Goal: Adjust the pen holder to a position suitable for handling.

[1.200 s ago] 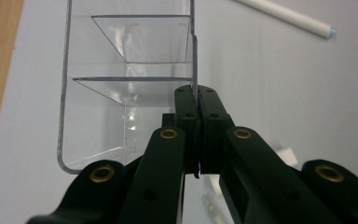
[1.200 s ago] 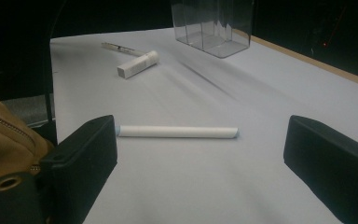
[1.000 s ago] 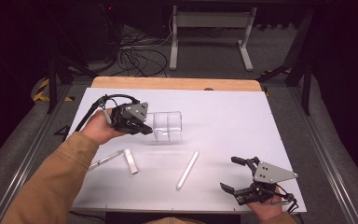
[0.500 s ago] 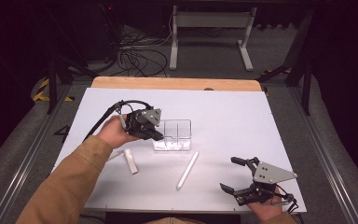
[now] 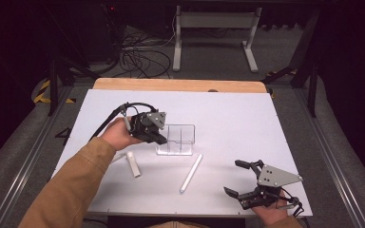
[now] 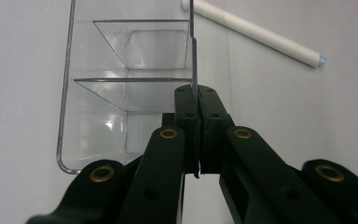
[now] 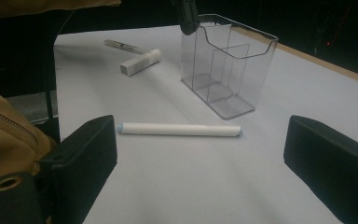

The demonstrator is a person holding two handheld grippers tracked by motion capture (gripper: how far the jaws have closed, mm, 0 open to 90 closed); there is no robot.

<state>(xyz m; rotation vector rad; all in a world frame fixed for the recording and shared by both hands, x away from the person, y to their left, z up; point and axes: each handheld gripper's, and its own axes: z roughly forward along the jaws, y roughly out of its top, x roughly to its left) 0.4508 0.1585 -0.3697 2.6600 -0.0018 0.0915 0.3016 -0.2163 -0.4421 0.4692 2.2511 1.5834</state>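
Observation:
A clear plastic box (image 5: 178,140) with inner dividers stands upright on the white table (image 5: 228,118). My left gripper (image 5: 158,134) is shut on the box's left wall. In the left gripper view the jaws pinch the thin wall edge (image 6: 194,60), and the box (image 6: 121,70) stretches away from them. My right gripper (image 5: 233,177) rests open near the table's front right, nothing between its fingers. The right gripper view looks between the wide-apart pads (image 7: 88,149) at a long white tube (image 7: 177,129) and, behind it, the box (image 7: 223,70).
The long white tube (image 5: 190,172) lies in front of the box. A shorter white tube (image 5: 133,164) and a thin pen-like stick (image 5: 119,156) lie under the left forearm. A wooden strip (image 5: 180,85) borders the far edge.
The left gripper has carried the box right and down. It was held tipped on its side a second ago; now it stands upright on the table. The right gripper has kept still.

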